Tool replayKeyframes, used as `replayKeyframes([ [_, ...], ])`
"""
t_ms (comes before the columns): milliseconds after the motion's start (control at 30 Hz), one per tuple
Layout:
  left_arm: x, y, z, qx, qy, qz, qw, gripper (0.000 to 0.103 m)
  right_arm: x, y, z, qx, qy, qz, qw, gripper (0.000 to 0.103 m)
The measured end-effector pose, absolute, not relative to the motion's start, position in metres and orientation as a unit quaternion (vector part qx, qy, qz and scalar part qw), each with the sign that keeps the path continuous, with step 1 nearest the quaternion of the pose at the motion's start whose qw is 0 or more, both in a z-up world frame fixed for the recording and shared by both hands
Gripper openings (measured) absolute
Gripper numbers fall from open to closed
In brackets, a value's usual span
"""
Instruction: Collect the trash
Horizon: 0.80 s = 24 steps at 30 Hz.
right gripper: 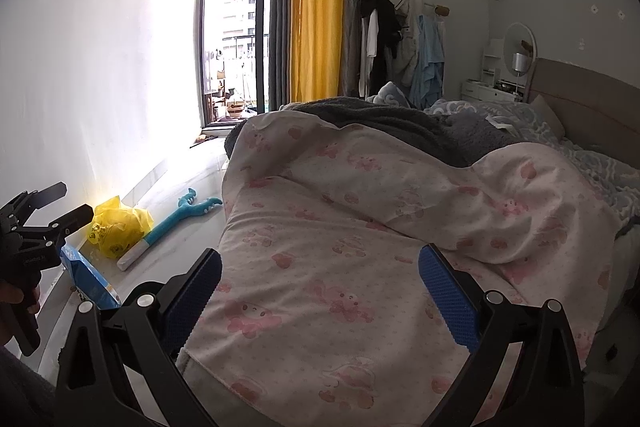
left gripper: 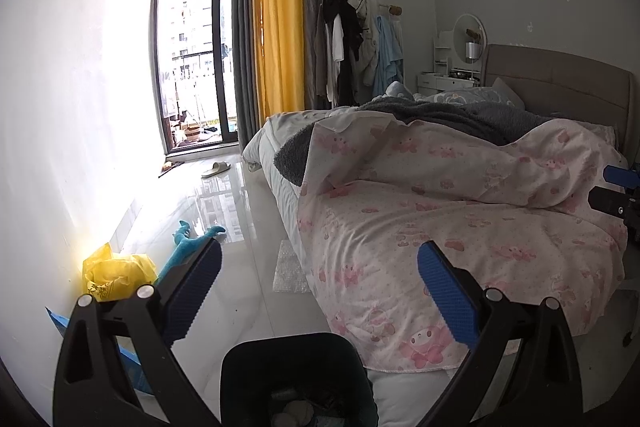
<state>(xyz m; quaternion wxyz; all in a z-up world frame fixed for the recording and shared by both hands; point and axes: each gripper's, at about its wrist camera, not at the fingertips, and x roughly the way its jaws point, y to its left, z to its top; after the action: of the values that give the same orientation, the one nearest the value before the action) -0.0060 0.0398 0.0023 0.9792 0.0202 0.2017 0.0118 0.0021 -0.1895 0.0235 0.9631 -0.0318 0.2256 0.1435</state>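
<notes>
A black trash bin [left gripper: 300, 379] stands on the floor just below my left gripper [left gripper: 320, 291], with crumpled bits inside. My left gripper is open and empty. A crumpled yellow plastic bag [left gripper: 116, 273] lies by the left wall; it also shows in the right wrist view [right gripper: 116, 227]. A flat blue box [right gripper: 90, 279] leans at the wall near it. A clear piece of bubble wrap [left gripper: 290, 271] lies on the floor at the bed's side. My right gripper [right gripper: 320, 291] is open and empty above the pink quilt. The left gripper [right gripper: 56, 207] shows at that view's left edge.
A bed with a pink patterned quilt [left gripper: 460, 227] fills the right side. A blue plush toy [left gripper: 192, 243] lies on the glossy white floor. A slipper [left gripper: 216, 169] sits near the balcony door [left gripper: 196, 47]. Yellow curtain, clothes rack [left gripper: 356, 47] and dresser stand at the back.
</notes>
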Motion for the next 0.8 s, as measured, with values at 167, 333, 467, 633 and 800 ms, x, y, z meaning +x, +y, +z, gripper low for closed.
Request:
replayKeyframes([
  [167,-0.0059,0.0397,0.0022,0.02,0.202,0.012,0.979,0.1,0.0035,-0.1896,0.0229,-0.033,0.224,0.145,0.963,0.1],
  [333,-0.0055,0.0397,0.0028,0.019,0.205,0.012,0.979,0.1,0.0042,-0.1896,0.0229,-0.033,0.225,0.146,0.963,0.1],
  [467,-0.005,0.039,0.0036,0.021,0.204,0.011,0.979,0.1,0.0041,-0.1899,0.0226,-0.033,0.224,0.145,0.963,0.1],
  [633,-0.0049,0.0387,0.0036,0.02,0.205,0.011,0.979,0.1,0.0045,-0.1903,0.0226,-0.033,0.224,0.146,0.963,0.1],
  [800,-0.0041,0.0392,0.003,0.018,0.206,0.011,0.978,0.1,0.0039,-0.1898,0.0226,-0.034,0.224,0.147,0.963,0.1],
])
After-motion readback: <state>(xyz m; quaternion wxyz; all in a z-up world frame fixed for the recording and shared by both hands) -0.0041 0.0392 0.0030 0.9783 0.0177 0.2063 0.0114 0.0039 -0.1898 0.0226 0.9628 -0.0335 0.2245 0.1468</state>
